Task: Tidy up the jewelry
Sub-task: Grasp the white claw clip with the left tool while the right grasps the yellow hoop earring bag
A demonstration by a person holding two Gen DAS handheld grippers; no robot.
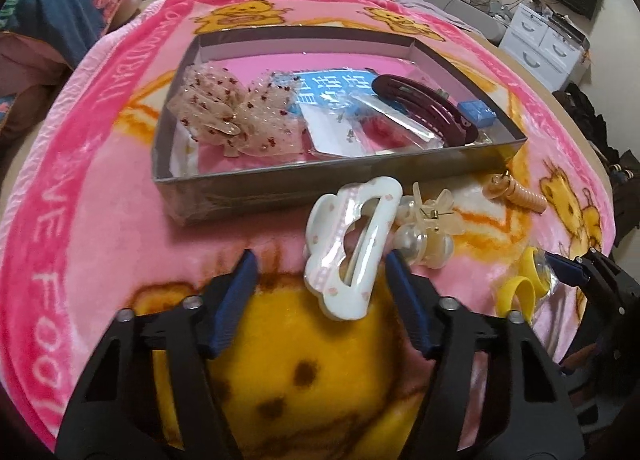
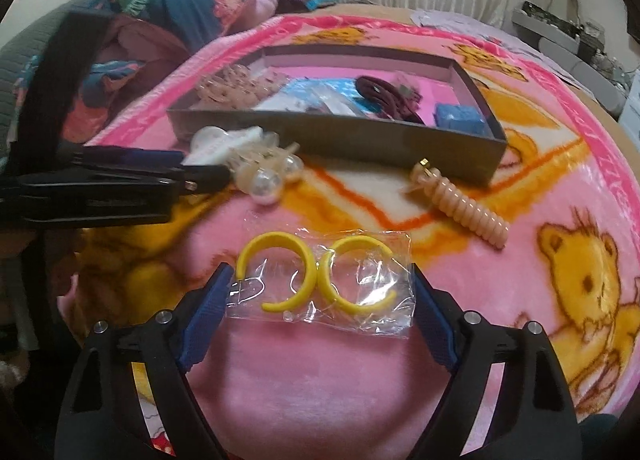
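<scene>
Left wrist: left gripper (image 1: 318, 260) released around white hair claw (image 1: 352, 248) on blanket (image 1: 100, 240) beside box (image 1: 320, 175) | stiff, glossy, slippery; grasp across its long sides | right gripper (image 2: 320, 280) released around bagged yellow hoops (image 2: 320, 280), light, crinkly

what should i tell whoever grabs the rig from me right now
Left tool: open, around the white hair claw on the blanket; the far pad looks close to it, no firm grip visible.
Right tool: open, straddling the clear bag of yellow hoop earrings, not squeezing it.
In the box already: lace bow, dark red clip, blue box, packets.
Outside the box, on the blanket: white hair claw, pearl clip, spiral clip, earrings.
Left to do: likely close on the claw and the bag, move them into the box, then the other two clips.
</scene>
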